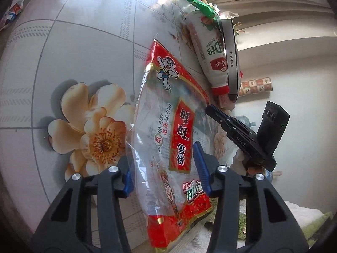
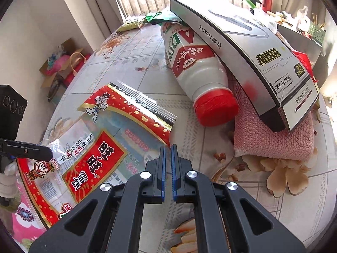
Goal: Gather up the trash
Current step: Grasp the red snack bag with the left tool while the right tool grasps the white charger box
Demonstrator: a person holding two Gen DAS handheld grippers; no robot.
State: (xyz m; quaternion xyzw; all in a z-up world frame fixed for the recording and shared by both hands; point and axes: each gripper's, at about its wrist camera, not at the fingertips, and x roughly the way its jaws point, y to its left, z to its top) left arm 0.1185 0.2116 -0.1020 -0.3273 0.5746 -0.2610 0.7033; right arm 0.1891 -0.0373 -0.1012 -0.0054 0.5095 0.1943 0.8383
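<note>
1. Left wrist view: my left hand-held gripper (image 1: 166,168) stands partly open around the red-and-clear snack bag (image 1: 168,147), which lies on the flowered worktop (image 1: 63,63) with its near end overhanging the edge. The blue pads flank the bag; I cannot confirm that they press on it. My right hand-held gripper (image 1: 210,108) rests its tip at the bag's far side.
2. Same view: a white bottle (image 1: 207,50) with a red cap lies further back, against a grey box (image 1: 231,59). A small wrapper (image 1: 12,12) sits at the far left edge.
3. Right wrist view: my right hand-held gripper (image 2: 168,147) is closed with nothing between its pads, tips just beside the snack bag (image 2: 101,147). The bottle (image 2: 198,67) lies under the box (image 2: 242,48), beside a pink cloth (image 2: 273,139).
4. Judgement: collection is at an early stage. The bag is not yet lifted; bottle and wrappers remain. No bin is visible.
</note>
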